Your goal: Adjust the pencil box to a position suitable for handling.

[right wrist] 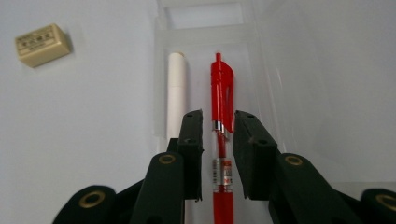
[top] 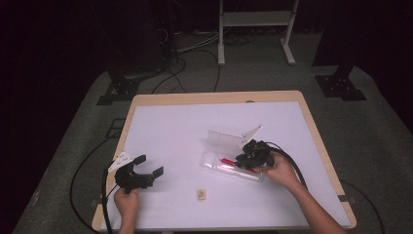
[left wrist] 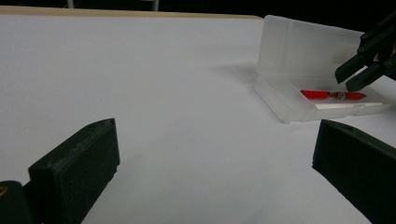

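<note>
Black hand-held grippers [top: 148, 165] w/ brass screws, black cables, bare forearms.

pen [right wrist: 220, 93]: glossy red plastic | case [left wrist: 280, 100]: frosted clear plastic | tongs [right wrist: 218, 140]: matt black

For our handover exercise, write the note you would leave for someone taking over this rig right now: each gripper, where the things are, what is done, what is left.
Right gripper: jaws either side of the red pen, a narrow gap each side, not clamped.
Left gripper: open, empty, resting on the table well left of the work.
Clear case: lid open; the pen and a white stick lie inside, side by side.
Eraser: on the table, outside the case.
Done: two items in the case.
Left, probably: back the right gripper off, put the eraser in, close the lid.
</note>
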